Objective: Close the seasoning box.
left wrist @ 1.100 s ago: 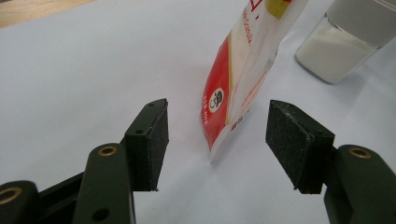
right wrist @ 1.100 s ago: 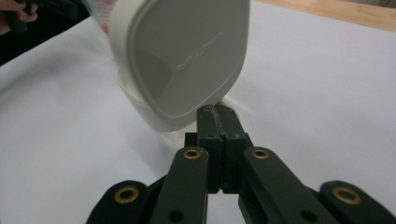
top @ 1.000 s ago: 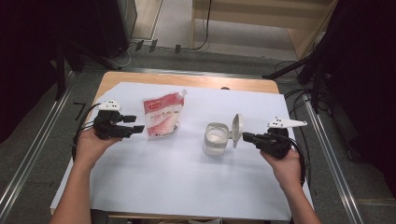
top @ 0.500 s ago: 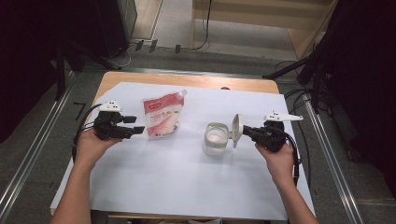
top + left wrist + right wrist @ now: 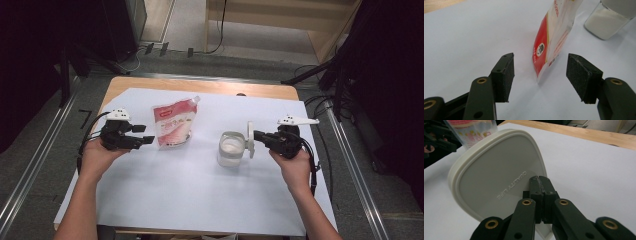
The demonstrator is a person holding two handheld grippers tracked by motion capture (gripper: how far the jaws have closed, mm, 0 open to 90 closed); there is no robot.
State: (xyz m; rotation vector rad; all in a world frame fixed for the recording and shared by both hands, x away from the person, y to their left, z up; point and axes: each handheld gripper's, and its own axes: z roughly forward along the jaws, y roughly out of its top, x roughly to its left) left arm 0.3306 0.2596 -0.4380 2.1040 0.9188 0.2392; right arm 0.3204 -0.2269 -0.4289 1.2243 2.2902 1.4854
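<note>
High view: the right gripper (image 5: 254, 136) pinches a white lid (image 5: 249, 139) at three o'clock of the open jar (image 5: 231, 148); the left gripper (image 5: 145, 134), jaws spread, faces the red pouch (image 5: 171, 126).

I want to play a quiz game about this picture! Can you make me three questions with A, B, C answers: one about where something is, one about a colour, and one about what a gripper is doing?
1. Where is the pouch?
A. Between the left gripper and the jar
B. Right of the jar
C. On the floor

2. What colour is the lid?
A. Blue
B. White
C. Black

3. What is the right gripper doing?
A. Wide open
B. Holding the pouch
C. Shut on the lid

Answers: 1 A, the high view shows it between them. 2 B, it looks off-white. 3 C, its jaws pinch the lid's edge.
</note>
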